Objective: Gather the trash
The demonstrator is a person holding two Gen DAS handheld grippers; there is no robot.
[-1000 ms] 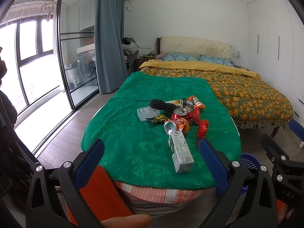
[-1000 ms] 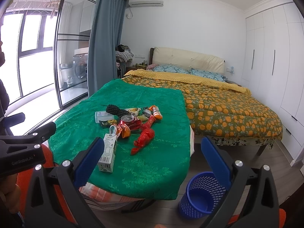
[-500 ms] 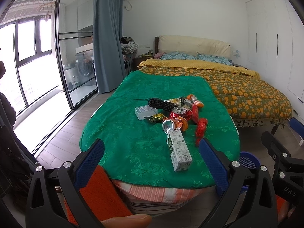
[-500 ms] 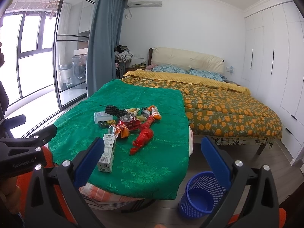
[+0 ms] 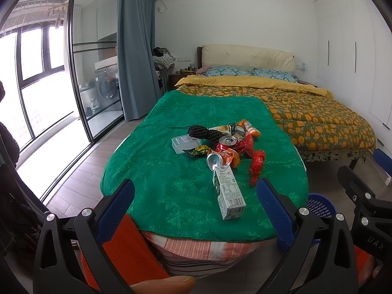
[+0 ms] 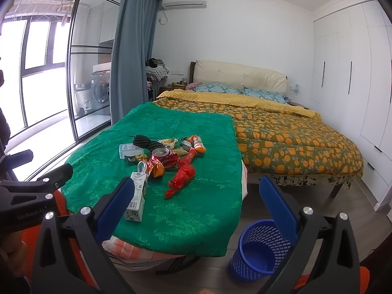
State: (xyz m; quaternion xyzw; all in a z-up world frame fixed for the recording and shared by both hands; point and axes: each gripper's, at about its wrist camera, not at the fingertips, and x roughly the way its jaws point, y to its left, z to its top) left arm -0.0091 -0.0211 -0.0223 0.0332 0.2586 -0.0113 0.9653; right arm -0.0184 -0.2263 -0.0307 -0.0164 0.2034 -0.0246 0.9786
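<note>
A heap of trash lies on a table under a green cloth: a milk carton lying nearest me, crushed cans, a red wrapper, a clear plastic box and black netting. In the right wrist view the carton lies just past the left fingertip, with the red wrapper beyond it. A blue mesh bin stands on the floor right of the table. My left gripper and right gripper both hang open and empty before the table's near edge.
A bed with an orange-patterned quilt fills the right behind the table. Glass sliding doors and a grey-blue curtain stand on the left, white wardrobes on the right. Wooden floor shows around the bin.
Both views have shifted slightly; the table and trash sit a little lower and closer in the left wrist view. Nothing was grasped and both grippers remain open.
</note>
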